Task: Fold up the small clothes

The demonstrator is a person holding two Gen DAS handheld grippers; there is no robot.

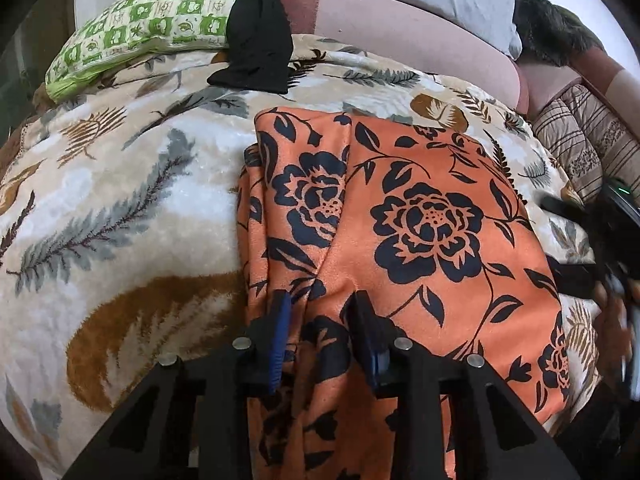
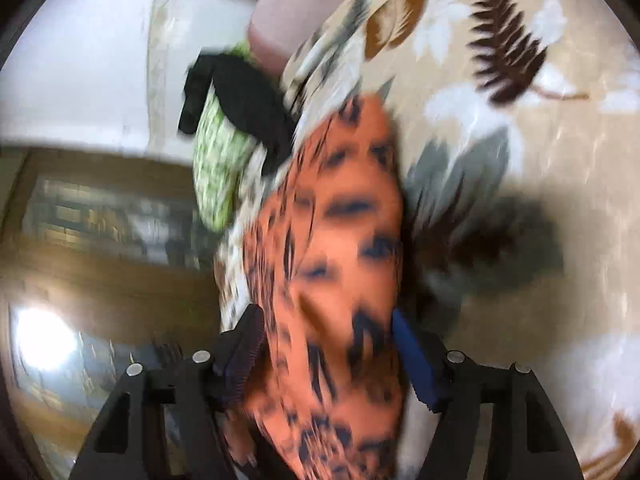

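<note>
So the orange floral cloth (image 1: 400, 240) is lying on the leaf-print blanket (image 1: 120, 208), folded into a rough rectangle with a couple of long creases running up it. The left gripper (image 1: 322, 320) sits at the near edge of the cloth, its blue-padded fingers (image 1: 280, 336) partly apart, with a bunched ridge of the orange fabric running between them. The pads look close to the fabric on both sides, but I honestly can't tell if they're actually pinching it or just straddling it.

The right wrist view is badly motion-blurred. The right gripper (image 2: 324, 344) has its jaws fairly wide, and the orange floral cloth (image 2: 340, 240) fills the gap between them, hanging or stretched forward from there. Can't tell whether it's clamped.

Beyond the cloth's far edge, a black garment (image 1: 256, 40) drapes over a green checked pillow (image 1: 140, 28), with a pinkish bolster (image 1: 400, 28) to the right of that.
</note>
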